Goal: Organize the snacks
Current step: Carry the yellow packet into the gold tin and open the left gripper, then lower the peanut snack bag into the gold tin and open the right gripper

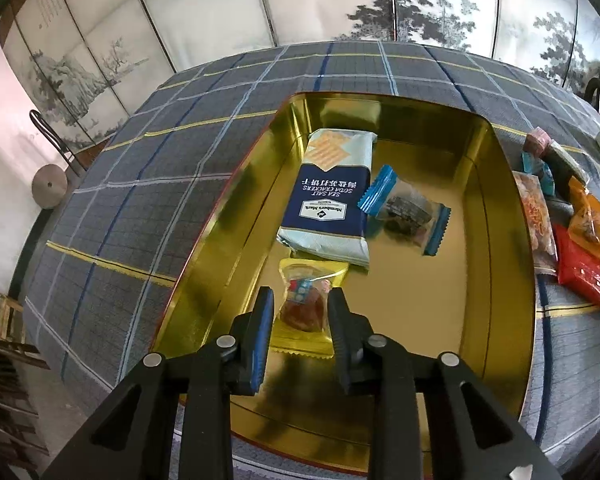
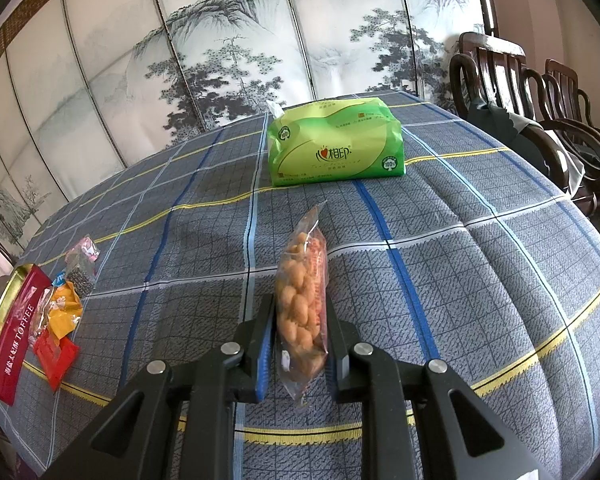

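In the left wrist view a gold tin (image 1: 496, 216) lies open on the plaid tablecloth. Inside it lie a soda cracker pack (image 1: 332, 196), a blue-ended candy (image 1: 406, 210) and a yellow-ended snack packet (image 1: 306, 304). My left gripper (image 1: 300, 310) stands over the tin with its fingers on both sides of the yellow packet; they look slightly apart from it. In the right wrist view my right gripper (image 2: 300, 320) is shut on a clear bag of orange puffed snacks (image 2: 302, 300), held edge-up above the table.
Several loose snack packets (image 1: 580, 256) lie right of the tin; they also show in the right wrist view (image 2: 58, 320) beside the tin's red wall (image 2: 12, 344). A green tissue pack (image 2: 334, 146) sits at the far side. Wooden chairs (image 2: 540, 120) stand at the right.
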Demonstrator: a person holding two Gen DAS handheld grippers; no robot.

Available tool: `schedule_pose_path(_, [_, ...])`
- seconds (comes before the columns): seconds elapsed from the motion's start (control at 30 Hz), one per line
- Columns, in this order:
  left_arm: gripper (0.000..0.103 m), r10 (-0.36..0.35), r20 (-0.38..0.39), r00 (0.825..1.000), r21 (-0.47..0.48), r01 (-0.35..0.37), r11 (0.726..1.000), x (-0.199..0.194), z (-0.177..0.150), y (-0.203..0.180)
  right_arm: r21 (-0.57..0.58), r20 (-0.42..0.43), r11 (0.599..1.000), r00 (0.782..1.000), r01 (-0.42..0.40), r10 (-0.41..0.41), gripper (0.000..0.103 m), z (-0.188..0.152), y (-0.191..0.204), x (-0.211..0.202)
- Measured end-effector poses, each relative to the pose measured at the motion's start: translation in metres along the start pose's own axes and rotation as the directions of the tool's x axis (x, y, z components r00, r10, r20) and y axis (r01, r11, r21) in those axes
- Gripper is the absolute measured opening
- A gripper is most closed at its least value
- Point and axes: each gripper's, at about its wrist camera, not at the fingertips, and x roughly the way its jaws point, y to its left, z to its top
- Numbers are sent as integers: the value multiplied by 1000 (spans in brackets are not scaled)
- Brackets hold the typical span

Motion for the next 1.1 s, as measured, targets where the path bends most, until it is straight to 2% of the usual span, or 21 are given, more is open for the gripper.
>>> schedule_pose_path(0.1, [28,10,3,1000,8,-10,1000,-1,0,-1,-2,0,1000,1000,3,-3,21,0,1,0])
schedule_pose_path(0.17, [40,25,8,1000,14,-25,1000,-3,0,-1,-5,-3,1000,1000,9,-9,21,0,2,0])
schedule_pose_path(0.23, [45,38,23,999,18,-38,999,-7,0,-1,-10,-4,1000,1000,12,-12,21,-1,3,1])
schedule_pose_path(0.33, [62,65,53,997,17,-66,998,-14,2,1,3,-14,1000,1000,-2,2,21,-1,3,0])
schedule_pose_path(0.37, [65,71,66,995,17,-72,997,-18,3,1,9,-18,1000,1000,-7,7,21,-1,3,0])
schedule_pose_path(0.63, [66,70,96,993,11,-71,997,-31,4,1,85,-39,994,997,-67,71,21,-1,-2,-7])
schedule_pose_path(0.8, [66,57,109,992,18,-59,998,-38,1,-2,120,-25,987,993,-112,115,21,-3,-1,-27])
schedule_pose_path(0.97, [66,32,113,993,-1,-32,999,-47,1,2,126,-7,974,981,-190,192,21,0,18,-42])
schedule_pose_path(1.1, [66,39,122,992,-46,-33,998,-53,1,15,68,-14,961,963,-268,269,21,4,62,-51])
